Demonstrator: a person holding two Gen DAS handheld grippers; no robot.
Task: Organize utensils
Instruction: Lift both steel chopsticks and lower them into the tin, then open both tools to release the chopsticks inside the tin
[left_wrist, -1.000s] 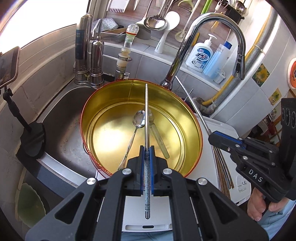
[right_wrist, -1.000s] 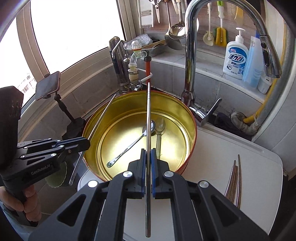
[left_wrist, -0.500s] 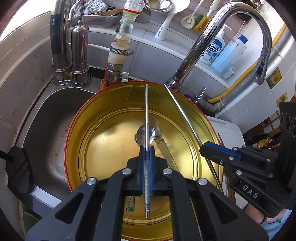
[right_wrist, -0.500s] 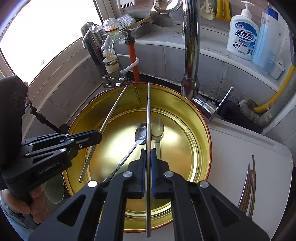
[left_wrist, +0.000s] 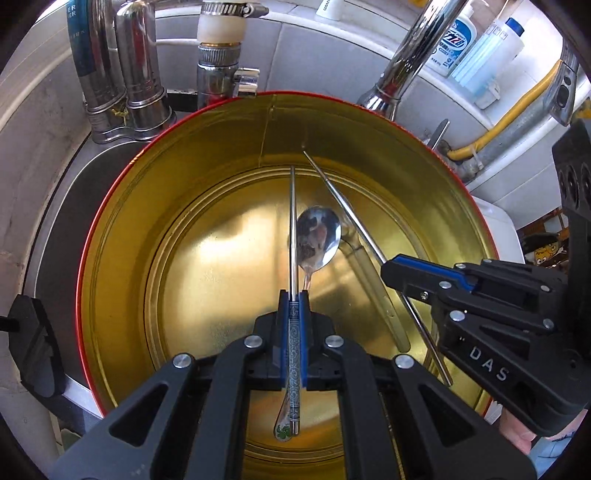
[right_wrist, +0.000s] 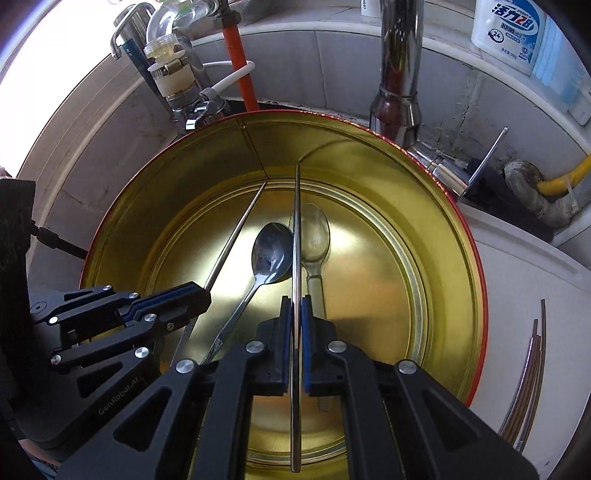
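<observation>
A round gold tin (left_wrist: 122, 236) (right_wrist: 458, 236) with a red rim sits in the sink. A metal spoon (left_wrist: 318, 236) (right_wrist: 271, 251) and a clear plastic spoon (right_wrist: 314, 236) (left_wrist: 373, 284) lie in it. My left gripper (left_wrist: 293, 295) is shut on a metal chopstick (left_wrist: 293, 221), its tip low inside the tin; it also shows in the right wrist view (right_wrist: 199, 291). My right gripper (right_wrist: 295, 301) is shut on a second metal chopstick (right_wrist: 296, 229), pointing into the tin; it shows in the left wrist view (left_wrist: 388, 266) with its chopstick (left_wrist: 343, 206).
A chrome faucet (right_wrist: 399, 74) rises behind the tin, with filter taps (left_wrist: 122, 66) at the back left. Soap bottles (right_wrist: 509, 29) stand on the ledge. Several more chopsticks (right_wrist: 528, 384) lie on the white board (right_wrist: 517, 295) to the right.
Both grippers have moved forward and down over the tin, so both chopstick tips now reach low inside it near the far wall. The spoons have not moved.
</observation>
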